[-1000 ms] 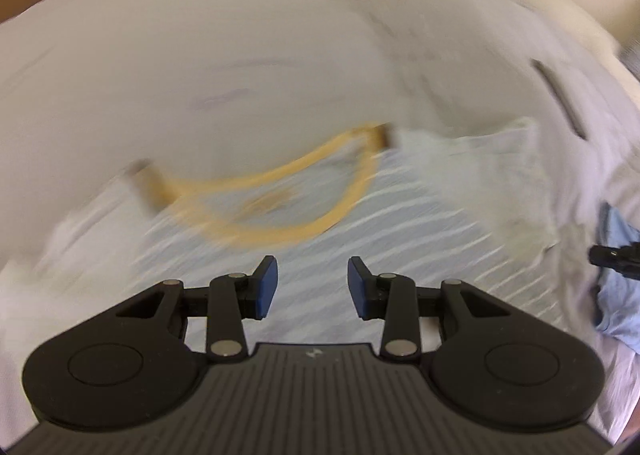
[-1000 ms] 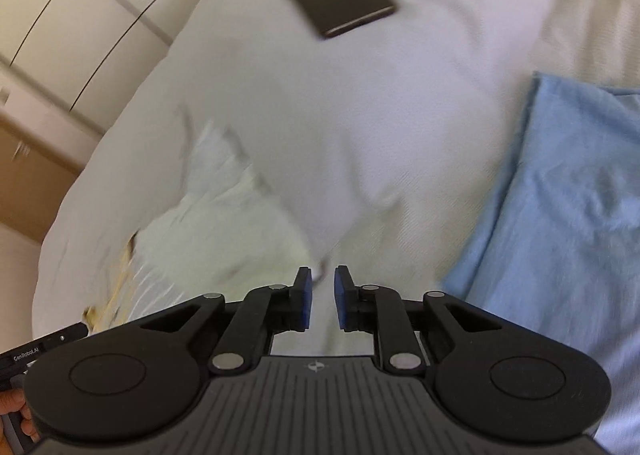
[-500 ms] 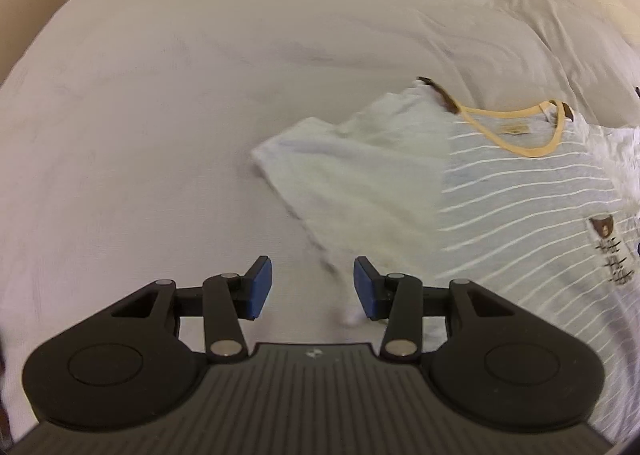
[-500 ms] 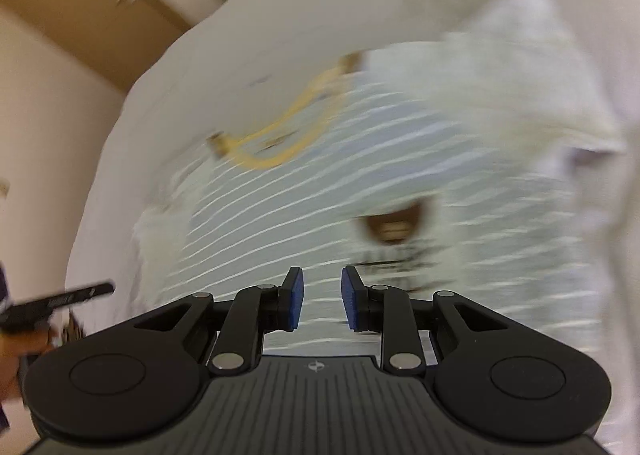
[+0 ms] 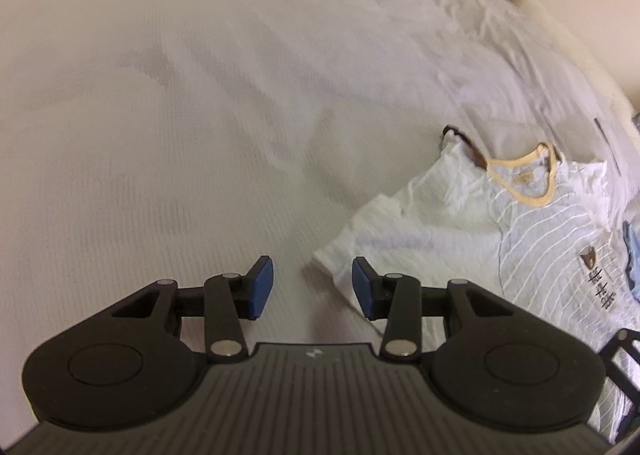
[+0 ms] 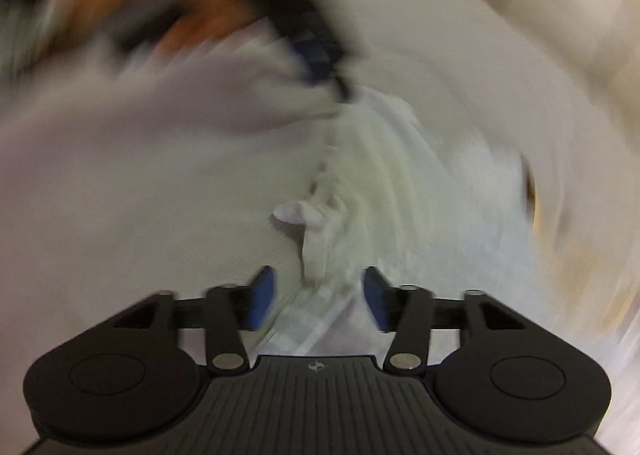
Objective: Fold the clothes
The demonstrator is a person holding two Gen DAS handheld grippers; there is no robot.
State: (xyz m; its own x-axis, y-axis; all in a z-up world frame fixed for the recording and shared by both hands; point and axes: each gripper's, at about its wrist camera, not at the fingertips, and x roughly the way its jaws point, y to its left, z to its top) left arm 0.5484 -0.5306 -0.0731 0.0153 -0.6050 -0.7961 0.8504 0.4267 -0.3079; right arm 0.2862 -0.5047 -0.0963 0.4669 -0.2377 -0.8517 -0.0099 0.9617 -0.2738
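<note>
Left wrist view: left gripper (image 5: 312,287) hovering over the white bedspread (image 5: 180,115), jaws gaping wide, gripping nothing; striped shirt (image 5: 500,231) lying spread flat to the right, sleeve edge reaching just beside the right-hand pad.

Right wrist view, badly blurred: right gripper (image 6: 318,297) standing wide open, shirt fabric bunching between the pads, not clamped.

The soft cotton T-shirt (image 5: 540,239) is grey with thin white stripes, white sleeves, a yellow neck band and a small brown bear. The big bed cover (image 5: 192,103) is white. Both grippers have blue pads (image 5: 262,287).
</note>
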